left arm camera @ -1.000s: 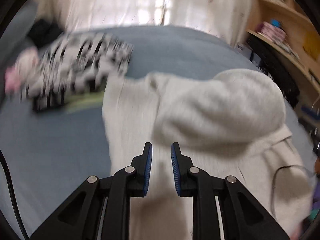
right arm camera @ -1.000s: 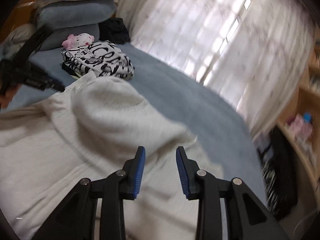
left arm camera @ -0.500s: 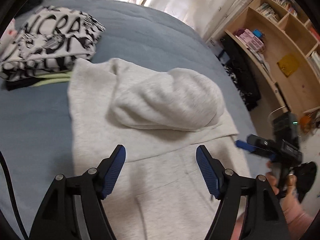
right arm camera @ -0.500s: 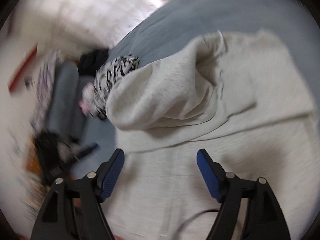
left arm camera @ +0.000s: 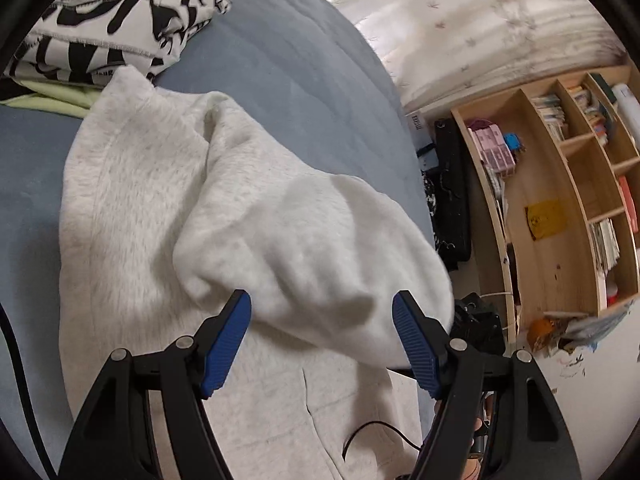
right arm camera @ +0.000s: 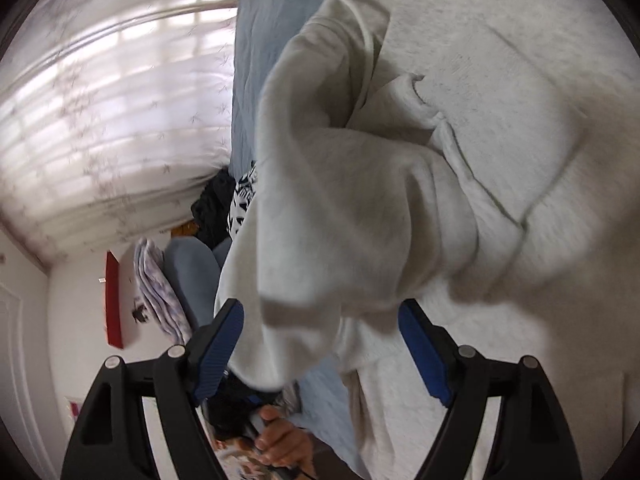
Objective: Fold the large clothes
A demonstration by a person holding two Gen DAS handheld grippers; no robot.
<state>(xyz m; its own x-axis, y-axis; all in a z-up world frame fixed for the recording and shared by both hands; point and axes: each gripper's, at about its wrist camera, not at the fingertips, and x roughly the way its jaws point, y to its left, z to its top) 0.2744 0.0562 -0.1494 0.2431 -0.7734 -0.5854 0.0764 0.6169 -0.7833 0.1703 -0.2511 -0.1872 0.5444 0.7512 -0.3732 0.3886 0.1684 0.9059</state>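
Note:
A light grey hoodie (left arm camera: 152, 216) lies spread on the blue bed (left arm camera: 288, 80), its hood (left arm camera: 312, 248) bulging up over the body. My left gripper (left arm camera: 322, 344) is open, with the near edge of the hood between its blue pads, not clamped. In the right wrist view the hoodie (right arm camera: 500, 100) fills the frame and the hood (right arm camera: 340, 208) hangs folded over. My right gripper (right arm camera: 320, 354) is open, its jaws either side of the hood's lower edge.
A folded black-and-white printed garment (left arm camera: 112, 20) lies on the bed beyond the hoodie, over a pale green piece (left arm camera: 52, 98). A wooden bookshelf (left arm camera: 560, 200) stands to the right of the bed. Pillows (right arm camera: 192, 272) and curtains (right arm camera: 112, 100) show in the right wrist view.
Both grippers went from nearly shut a second ago to wide open. Both have since moved in close to the hood, which now sits between their jaws.

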